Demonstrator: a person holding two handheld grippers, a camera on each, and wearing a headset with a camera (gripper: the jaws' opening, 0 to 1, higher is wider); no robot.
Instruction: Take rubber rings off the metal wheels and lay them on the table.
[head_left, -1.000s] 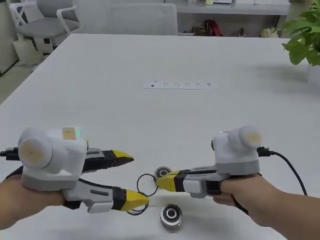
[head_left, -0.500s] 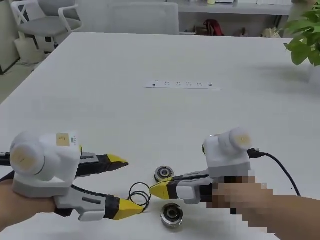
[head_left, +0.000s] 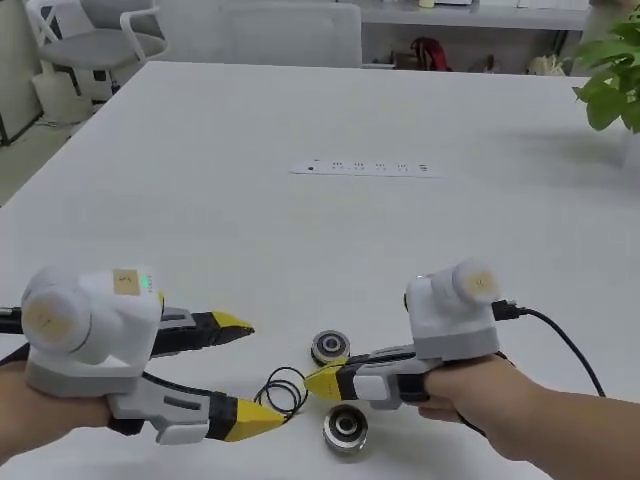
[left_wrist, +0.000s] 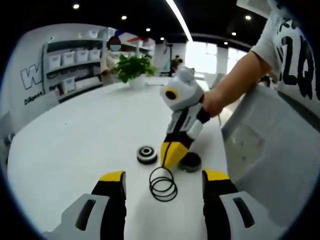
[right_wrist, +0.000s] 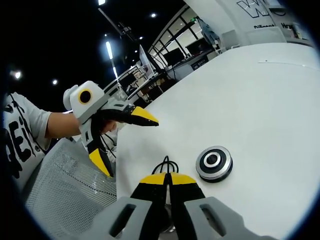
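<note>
The rings (head_left: 283, 390) lay on the bench (head_left: 320, 230) between the claws, with their 3 o'clock edge apparently pinched in the closed right claw (head_left: 312, 381). The left claw (head_left: 262, 371), spread wide, pointed at them from 9 o'clock and stood just short. A wheel (head_left: 329, 347) sat at 1 o'clock of them and a second wheel (head_left: 345, 428) at 5 o'clock.

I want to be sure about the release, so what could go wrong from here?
1. The right gripper is shut on the rubber rings. If they cling to the jaws, opening or pulling back may drag them.
2. The near metal wheel sits close beside that gripper, so a sideways move could knock it.
3. The open left gripper points at the rings, so moving forward could push them.
</note>
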